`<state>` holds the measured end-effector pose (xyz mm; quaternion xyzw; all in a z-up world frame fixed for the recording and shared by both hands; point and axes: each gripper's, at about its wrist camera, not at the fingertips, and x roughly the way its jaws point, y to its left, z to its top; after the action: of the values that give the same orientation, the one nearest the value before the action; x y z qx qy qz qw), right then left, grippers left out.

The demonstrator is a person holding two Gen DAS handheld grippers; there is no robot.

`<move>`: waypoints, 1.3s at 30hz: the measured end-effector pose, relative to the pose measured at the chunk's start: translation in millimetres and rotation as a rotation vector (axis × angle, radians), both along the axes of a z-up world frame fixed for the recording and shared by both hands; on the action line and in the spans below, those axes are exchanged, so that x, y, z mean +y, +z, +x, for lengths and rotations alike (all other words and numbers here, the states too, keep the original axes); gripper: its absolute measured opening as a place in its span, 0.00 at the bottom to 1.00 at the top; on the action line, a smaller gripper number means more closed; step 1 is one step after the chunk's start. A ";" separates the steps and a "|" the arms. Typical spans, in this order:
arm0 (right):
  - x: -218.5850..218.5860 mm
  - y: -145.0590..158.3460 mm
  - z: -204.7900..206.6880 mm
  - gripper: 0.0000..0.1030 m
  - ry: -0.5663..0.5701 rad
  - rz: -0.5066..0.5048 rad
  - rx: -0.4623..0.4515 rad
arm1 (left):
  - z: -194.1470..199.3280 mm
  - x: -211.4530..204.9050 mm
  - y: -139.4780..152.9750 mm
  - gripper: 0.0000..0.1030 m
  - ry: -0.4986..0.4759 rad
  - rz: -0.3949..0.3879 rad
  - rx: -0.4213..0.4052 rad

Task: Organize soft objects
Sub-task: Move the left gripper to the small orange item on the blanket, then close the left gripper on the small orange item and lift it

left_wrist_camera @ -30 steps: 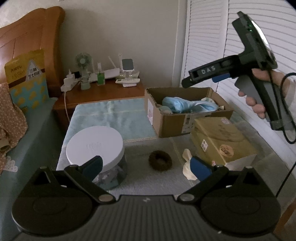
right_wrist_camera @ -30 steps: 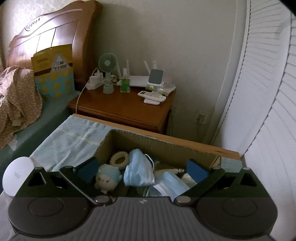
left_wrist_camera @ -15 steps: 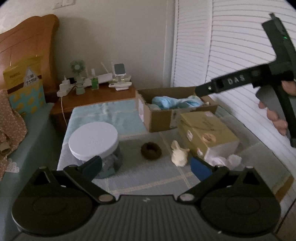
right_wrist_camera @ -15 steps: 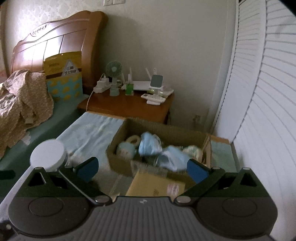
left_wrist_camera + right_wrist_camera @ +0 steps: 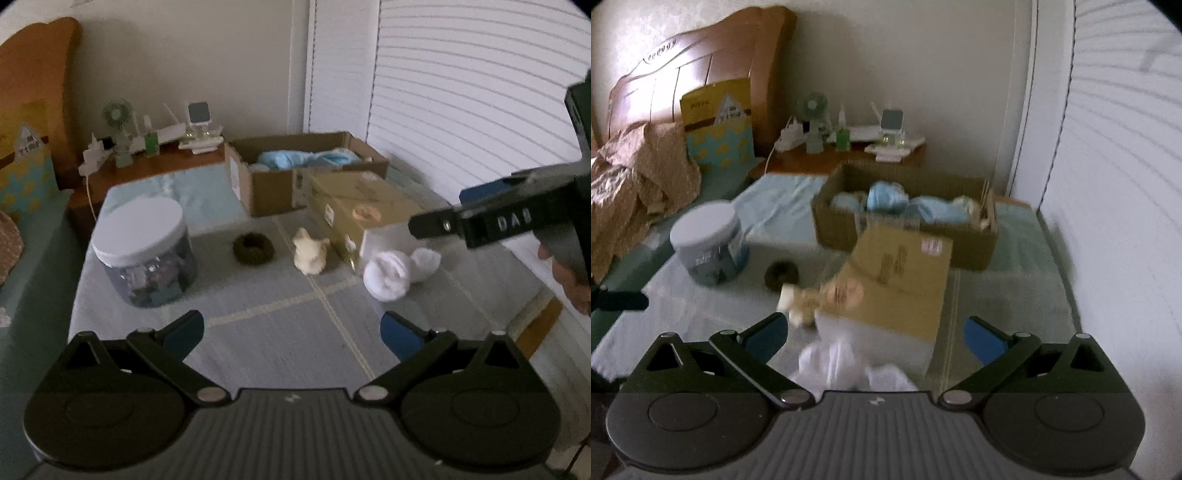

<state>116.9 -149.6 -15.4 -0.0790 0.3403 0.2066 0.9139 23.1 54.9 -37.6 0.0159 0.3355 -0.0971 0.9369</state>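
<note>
An open cardboard box [image 5: 258, 184] at the back of the mat holds blue soft items [image 5: 295, 158]; it also shows in the right wrist view [image 5: 834, 225]. On the mat lie a dark scrunchie [image 5: 253, 248], a cream plush toy [image 5: 311, 252] and rolled white socks [image 5: 391, 275]. In the right wrist view the socks [image 5: 846, 363] lie just below the open, empty right gripper [image 5: 873, 334]. My left gripper [image 5: 291, 332] is open and empty, held back above the mat's front. The right gripper's body [image 5: 517, 218] hovers above the socks.
A clear jar with a white lid [image 5: 142, 245] stands at the left. A closed yellow-brown carton [image 5: 354, 210] lies in front of the open box. A wooden nightstand [image 5: 147, 162] with a fan and gadgets is behind. Louvred doors are at the right, a bed at the left.
Both grippers have pulled back and up from the open box. The right gripper moved from over the box to over the socks. The plush toy and socks came into view.
</note>
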 end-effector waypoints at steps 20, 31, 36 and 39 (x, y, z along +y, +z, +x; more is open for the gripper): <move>-48.2 -43.0 -28.1 1.00 -0.122 0.006 0.038 | 6.8 -69.8 -30.3 0.93 -0.237 0.061 0.054; -63.3 -44.6 -32.6 1.00 -0.136 0.039 0.030 | 5.8 -101.3 -38.7 0.45 -0.297 0.056 0.098; -65.8 -43.5 -34.7 1.00 -0.131 0.051 0.024 | 2.7 -108.1 -37.5 0.44 -0.304 0.057 0.087; -67.1 -44.1 -35.2 1.00 -0.133 0.052 0.023 | 3.9 -111.3 -40.2 0.38 -0.302 0.059 0.098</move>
<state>81.8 -216.7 -59.5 -0.0299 0.3499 0.1551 0.9234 27.1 -56.4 -77.9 0.0888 0.3774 -0.2279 0.8932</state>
